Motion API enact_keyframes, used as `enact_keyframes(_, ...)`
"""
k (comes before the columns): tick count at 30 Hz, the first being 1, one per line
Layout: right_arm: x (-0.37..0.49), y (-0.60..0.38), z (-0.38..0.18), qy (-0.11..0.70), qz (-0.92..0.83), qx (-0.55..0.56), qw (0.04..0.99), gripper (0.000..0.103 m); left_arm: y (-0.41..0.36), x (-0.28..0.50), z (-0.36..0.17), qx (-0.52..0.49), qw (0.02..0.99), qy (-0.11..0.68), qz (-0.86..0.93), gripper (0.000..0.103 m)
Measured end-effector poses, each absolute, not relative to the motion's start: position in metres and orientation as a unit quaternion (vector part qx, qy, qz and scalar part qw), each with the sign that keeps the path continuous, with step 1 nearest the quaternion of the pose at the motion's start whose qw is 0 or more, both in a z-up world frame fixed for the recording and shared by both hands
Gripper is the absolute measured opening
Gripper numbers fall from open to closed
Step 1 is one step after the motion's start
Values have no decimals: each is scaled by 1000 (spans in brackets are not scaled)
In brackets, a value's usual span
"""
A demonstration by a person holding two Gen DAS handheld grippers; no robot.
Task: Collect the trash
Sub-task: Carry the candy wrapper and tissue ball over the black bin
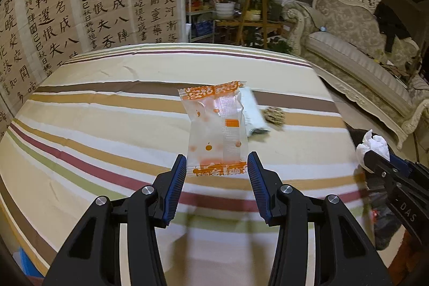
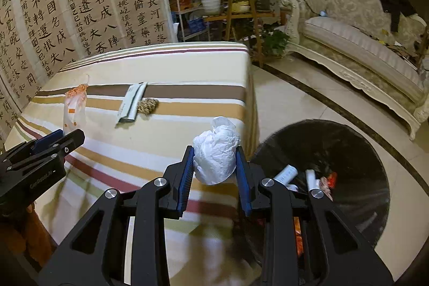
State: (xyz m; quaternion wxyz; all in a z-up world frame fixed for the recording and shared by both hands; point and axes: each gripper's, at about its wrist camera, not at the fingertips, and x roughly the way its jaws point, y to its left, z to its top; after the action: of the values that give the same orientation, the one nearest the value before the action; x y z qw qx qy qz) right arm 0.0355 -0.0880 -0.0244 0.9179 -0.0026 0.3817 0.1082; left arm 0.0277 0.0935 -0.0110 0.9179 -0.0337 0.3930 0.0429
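Right gripper [image 2: 214, 168] has the crumpled white tissue [image 2: 215, 152] pinched between its blue pads, up off the striped tablecloth [image 2: 171, 66] near the table's right edge, and just to its right, down on the floor, sits the black trash bin [image 2: 348, 146] with a few bits of rubbish already inside. Over on the left gripper [image 1: 216, 168], the fingers are spread wide with the lower end of a clear orange-printed wrapper [image 1: 214, 125] sitting between them; whether they touch it, I can't tell. Straight ahead of that wrapper, farther out on the cloth, lies a pale folded packet [image 1: 252, 111], and just beside it, to the right, a small brown woven-looking piece [image 1: 274, 115].
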Motion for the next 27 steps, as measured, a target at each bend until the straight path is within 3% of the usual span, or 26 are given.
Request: enact_keyframes(27, -2, -203, -34, 370, 14, 43, 928, 29, -32, 13, -13, 29, 919, 388, -54, 47)
